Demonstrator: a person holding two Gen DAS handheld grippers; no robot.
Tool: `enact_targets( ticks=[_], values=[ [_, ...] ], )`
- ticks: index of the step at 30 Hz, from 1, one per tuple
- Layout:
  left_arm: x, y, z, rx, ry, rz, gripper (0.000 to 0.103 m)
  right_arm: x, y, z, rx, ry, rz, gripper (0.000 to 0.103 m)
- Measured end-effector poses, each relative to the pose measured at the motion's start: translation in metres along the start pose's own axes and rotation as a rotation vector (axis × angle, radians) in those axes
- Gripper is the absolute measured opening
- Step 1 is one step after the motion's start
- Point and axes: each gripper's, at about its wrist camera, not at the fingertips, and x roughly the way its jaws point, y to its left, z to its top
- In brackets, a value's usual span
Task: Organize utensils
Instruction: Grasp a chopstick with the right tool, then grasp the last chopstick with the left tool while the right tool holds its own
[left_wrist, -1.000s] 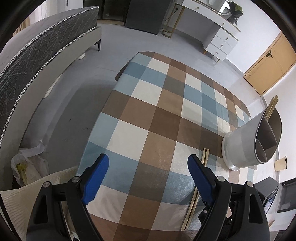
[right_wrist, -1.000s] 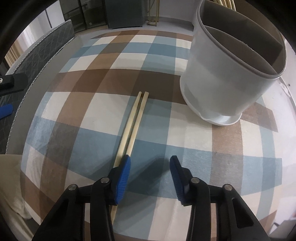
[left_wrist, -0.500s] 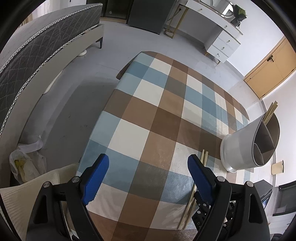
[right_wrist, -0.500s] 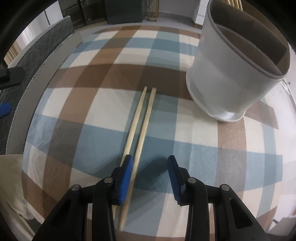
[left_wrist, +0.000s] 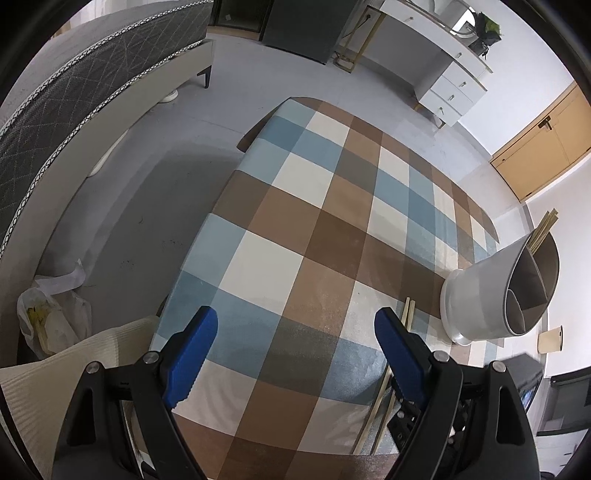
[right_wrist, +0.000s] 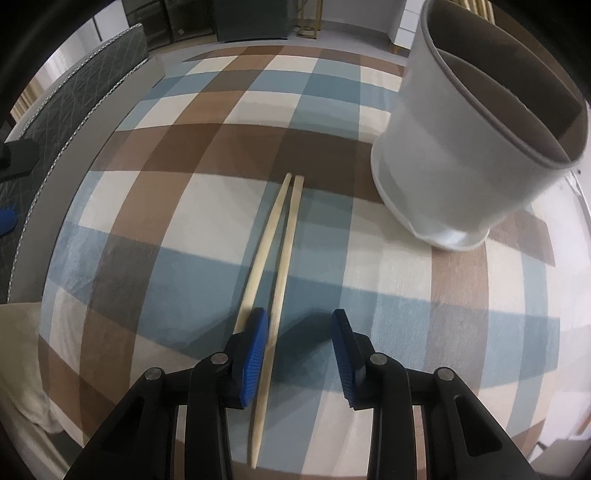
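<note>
Two pale wooden chopsticks lie side by side on the checked tablecloth, pointing away from me. My right gripper hangs over their near ends, its jaws partly open. One stick runs between the blue pads close to the left pad, and the other passes beneath that pad. Neither pad presses on a stick. The grey-white utensil holder with inner dividers stands at the right. My left gripper stands wide open over bare cloth, with the chopsticks and the holder to its right.
More chopsticks stick out of the holder's far compartment. A quilted bed runs along the left and a white desk with drawers stands at the back. A plastic bag lies on the floor by the table's left edge.
My right gripper has shifted left over the chopsticks, so one stick now lies between its jaws, and the jaws have narrowed a little. The left gripper has stayed open in place.
</note>
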Motion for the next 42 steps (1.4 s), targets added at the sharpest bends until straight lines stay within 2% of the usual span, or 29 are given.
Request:
enact_targets(
  ticks=[12,14,16,18,22,27,32,39,42],
  values=[
    [0.0,0.013,0.006,-0.053,0.001,0.003,0.084,0.023,0.005,0.066,-0.048,-0.031,-0.031,0.031],
    [-0.002,0.018,0.01,-0.07,-0.012,0.01,0.084,0.025,0.005,0.072,-0.048,-0.038,-0.014,0.027],
    [-0.002,0.023,0.012,-0.086,-0.026,0.021,0.084,0.027,0.003,0.076,-0.029,-0.036,0.028,0.013],
    [-0.001,0.027,0.014,-0.097,-0.027,0.028,0.084,0.026,0.004,0.075,-0.027,-0.032,0.037,0.005],
    [0.003,0.03,0.013,-0.096,-0.02,0.039,0.084,0.015,0.0,0.068,-0.005,-0.06,0.079,0.005],
    [0.008,0.021,0.009,-0.046,-0.001,0.008,0.084,-0.017,-0.014,0.05,0.079,-0.128,0.163,0.005],
    [0.016,0.007,-0.002,0.035,0.024,-0.018,0.084,-0.05,-0.037,0.027,0.168,-0.198,0.243,0.005],
    [0.033,-0.015,-0.025,0.16,0.094,-0.057,0.084,-0.076,-0.086,-0.007,0.388,-0.328,0.435,0.005],
    [0.038,-0.027,-0.031,0.209,0.106,-0.045,0.084,-0.077,-0.098,-0.019,0.436,-0.354,0.448,0.005]
  ],
)
